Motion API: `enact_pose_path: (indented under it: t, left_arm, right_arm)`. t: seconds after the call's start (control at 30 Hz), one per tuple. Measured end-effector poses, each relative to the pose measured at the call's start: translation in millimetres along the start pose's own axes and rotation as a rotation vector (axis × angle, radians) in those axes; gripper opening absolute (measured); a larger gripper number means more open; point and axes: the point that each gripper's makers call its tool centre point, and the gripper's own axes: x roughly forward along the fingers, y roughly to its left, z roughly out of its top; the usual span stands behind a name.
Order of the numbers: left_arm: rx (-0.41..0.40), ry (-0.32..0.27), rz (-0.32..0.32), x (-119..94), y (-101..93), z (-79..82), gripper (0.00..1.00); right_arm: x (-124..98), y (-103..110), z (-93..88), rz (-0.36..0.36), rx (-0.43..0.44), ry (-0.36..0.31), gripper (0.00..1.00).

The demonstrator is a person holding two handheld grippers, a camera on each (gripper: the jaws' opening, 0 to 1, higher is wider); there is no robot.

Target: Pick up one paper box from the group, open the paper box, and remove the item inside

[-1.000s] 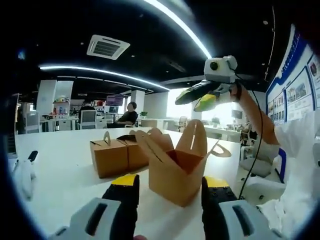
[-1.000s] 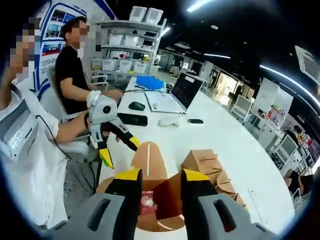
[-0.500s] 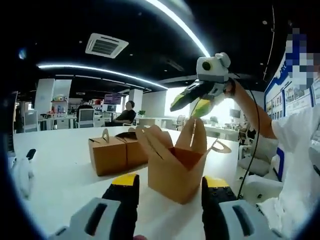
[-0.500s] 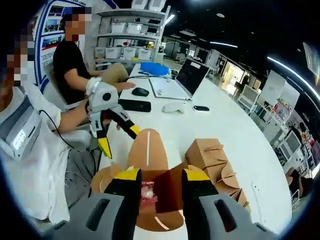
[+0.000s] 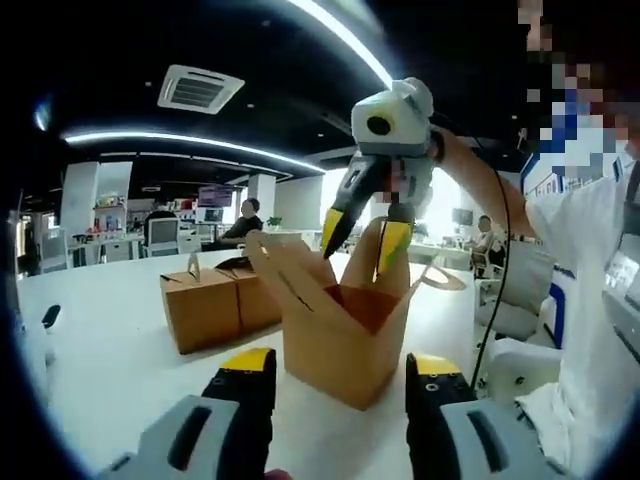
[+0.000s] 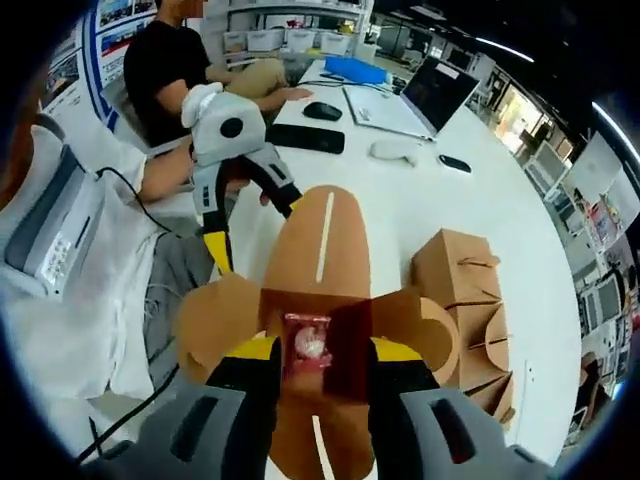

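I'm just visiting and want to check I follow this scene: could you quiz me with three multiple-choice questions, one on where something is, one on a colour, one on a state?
1. Where is the wrapped item?
A. inside the open box
B. on the laptop
C. on the floor

2. What colour are the boxes?
A. blue
B. brown
C. green

3. How is the right gripper?
A. shut on a flap
B. open above the box
C. lying on the table

Answers: 1 A, it lies within the open box. 2 B, brown card. 3 B, its jaws stand apart over the flaps.
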Motion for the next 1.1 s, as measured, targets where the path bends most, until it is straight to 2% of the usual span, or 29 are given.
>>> enact_pose_path:
  t: [0.2, 0.43, 0.47, 0.6, 0.63, 0.73, 1.1]
  left_arm:
    - [0.024, 0.014, 0.000, 1.6, -3.8, -2.4, 0.53]
    - [0.017, 0.016, -0.010, 3.8, -3.7, -5.0, 0.53]
    - [0.015, 0.019, -0.011, 4.7, -3.1, -6.3, 0.53]
    - [0.011, 0.020, -0.011, 5.4, -2.6, -6.7, 0.53]
    - [0.012, 0.017, -0.011, 5.5, -2.3, -6.3, 0.53]
    - [0.011, 0.020, -0.012, 6.8, -2.2, -8.3, 0.53]
    - [0.021, 0.006, -0.009, 2.9, -1.4, -2.1, 0.53]
  right_arm:
    - [13.7, 8.3, -10.8, 0.057, -0.018, 0.071, 0.36]
    - [30.7, 15.8, -9.0, 0.128, -0.050, 0.118, 0.36]
    - [36.0, 17.9, -11.9, 0.145, -0.063, 0.144, 0.36]
    - [52.1, 17.1, -14.4, 0.161, -0.058, 0.167, 0.36]
    - [60.2, 16.9, -20.5, 0.172, -0.061, 0.197, 0.36]
    - [70.0, 14.6, -26.9, 0.177, -0.056, 0.230, 0.36]
    - [83.9, 17.0, -32.4, 0.191, -0.045, 0.284, 0.35]
